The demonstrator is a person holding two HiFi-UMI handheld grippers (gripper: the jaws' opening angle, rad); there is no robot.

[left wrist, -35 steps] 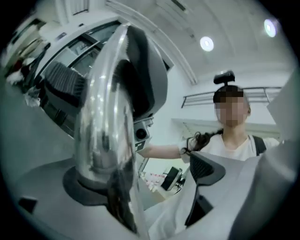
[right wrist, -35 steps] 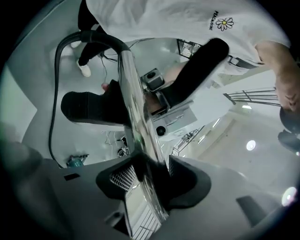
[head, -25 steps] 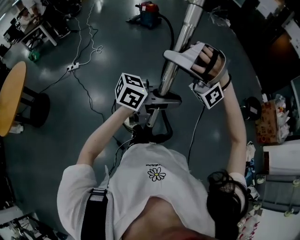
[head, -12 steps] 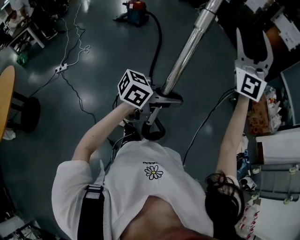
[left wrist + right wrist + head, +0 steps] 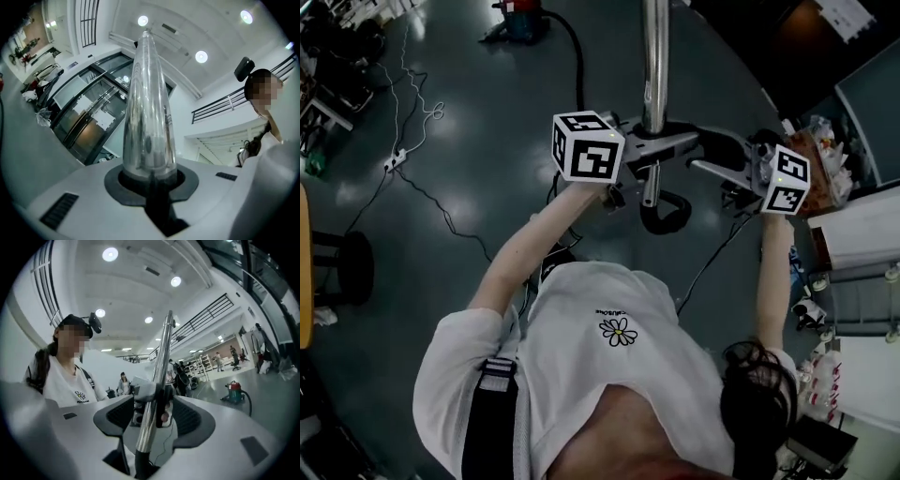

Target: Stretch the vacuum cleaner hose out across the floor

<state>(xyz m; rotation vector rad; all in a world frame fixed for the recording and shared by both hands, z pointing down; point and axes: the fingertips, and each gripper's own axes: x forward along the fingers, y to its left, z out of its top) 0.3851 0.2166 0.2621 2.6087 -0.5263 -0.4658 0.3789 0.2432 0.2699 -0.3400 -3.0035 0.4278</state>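
While left gripper point(image 5: 150, 187) clamps metal tube point(image 5: 654, 56), right gripper point(image 5: 151, 414) jaws, just opened wider, straddle it without contact.

1. Wand tube point(image 5: 654, 56): polished metal, mirror-glossy, smooth.
2. Hose point(image 5: 578, 70): black, matt.
3. Floor point(image 5: 487, 122): dark, smooth, glossy, glints from the lights.
4. Left gripper point(image 5: 150, 185): matt light-grey plastic.
5. T-shirt point(image 5: 609, 375): white cloth, matt.
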